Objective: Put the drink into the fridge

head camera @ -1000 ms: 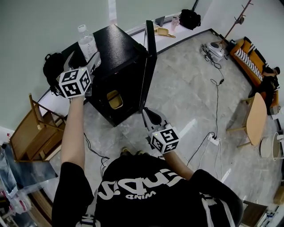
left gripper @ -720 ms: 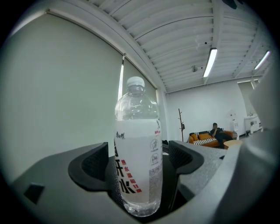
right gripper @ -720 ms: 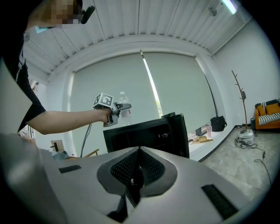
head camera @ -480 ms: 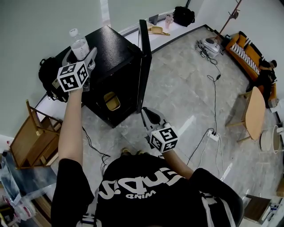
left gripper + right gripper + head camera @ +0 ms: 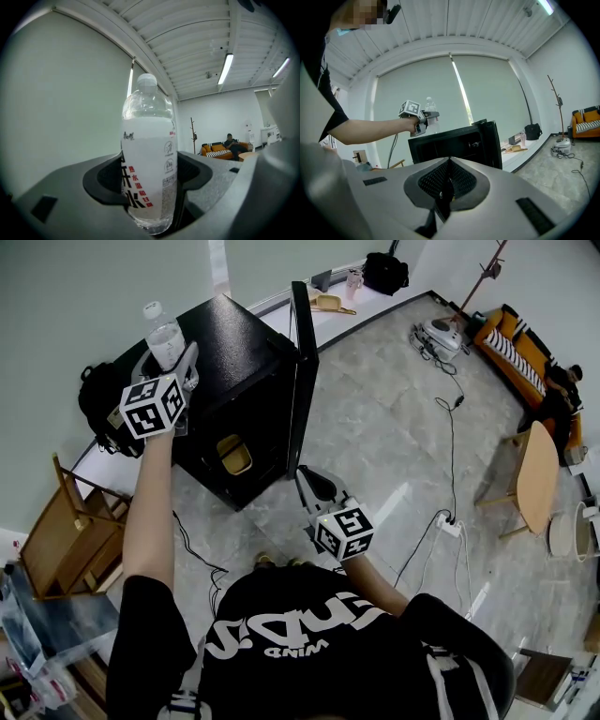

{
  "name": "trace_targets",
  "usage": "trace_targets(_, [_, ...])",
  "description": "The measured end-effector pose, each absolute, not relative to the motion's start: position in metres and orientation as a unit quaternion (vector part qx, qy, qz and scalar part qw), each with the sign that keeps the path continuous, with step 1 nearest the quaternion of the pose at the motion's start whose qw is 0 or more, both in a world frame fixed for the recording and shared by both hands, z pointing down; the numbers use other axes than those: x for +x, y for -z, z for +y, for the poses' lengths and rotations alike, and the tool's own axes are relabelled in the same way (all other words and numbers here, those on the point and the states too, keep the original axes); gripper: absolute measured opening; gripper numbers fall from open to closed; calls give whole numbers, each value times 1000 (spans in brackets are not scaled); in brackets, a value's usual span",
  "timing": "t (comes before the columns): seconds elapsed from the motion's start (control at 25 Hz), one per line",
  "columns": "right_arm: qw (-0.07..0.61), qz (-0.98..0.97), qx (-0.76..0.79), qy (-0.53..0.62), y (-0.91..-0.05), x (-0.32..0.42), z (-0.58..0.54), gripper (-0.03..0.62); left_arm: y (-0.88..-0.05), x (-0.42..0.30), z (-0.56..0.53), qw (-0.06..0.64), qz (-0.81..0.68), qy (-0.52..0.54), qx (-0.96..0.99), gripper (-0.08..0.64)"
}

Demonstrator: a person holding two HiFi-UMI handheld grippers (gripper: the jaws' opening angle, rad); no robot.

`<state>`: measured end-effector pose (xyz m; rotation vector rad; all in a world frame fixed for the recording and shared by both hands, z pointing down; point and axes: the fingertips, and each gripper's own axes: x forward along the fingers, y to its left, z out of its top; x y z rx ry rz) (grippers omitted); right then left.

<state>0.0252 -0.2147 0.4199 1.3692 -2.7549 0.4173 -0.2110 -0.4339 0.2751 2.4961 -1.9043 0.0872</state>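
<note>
The drink is a clear water bottle (image 5: 164, 332) with a white cap. It stands upright on top of the black mini fridge (image 5: 246, 362), whose door (image 5: 302, 381) hangs open toward me. My left gripper (image 5: 167, 360) is raised at the fridge top, jaws closing around the bottle's (image 5: 150, 159) lower body; both pads look pressed to its sides. My right gripper (image 5: 314, 486) hangs low in front of the fridge, shut and empty. In the right gripper view (image 5: 443, 187), the bottle (image 5: 431, 108) and the open fridge (image 5: 454, 145) lie ahead.
A black bag (image 5: 94, 395) lies behind the fridge on the left and a wooden chair (image 5: 70, 531) stands at the near left. A power strip with cable (image 5: 450, 529) lies on the floor at right, beyond it a round wooden table (image 5: 542, 484) and an orange sofa (image 5: 511, 329).
My left gripper has moved forward so the bottle now stands between its jaws, and the jaws have narrowed on it. The right gripper has barely moved.
</note>
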Motion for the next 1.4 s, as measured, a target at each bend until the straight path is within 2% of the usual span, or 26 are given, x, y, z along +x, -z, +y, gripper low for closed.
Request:
trace_targets(0.88, [24, -893, 428, -133, -423, 18, -203, 15, -269, -179, -339, 6, -569, -20, 822, 310])
trace_targets(1.4, [34, -892, 430, -135, -430, 23, -193, 15, -274, -149, -291, 8, -531, 23, 847, 308])
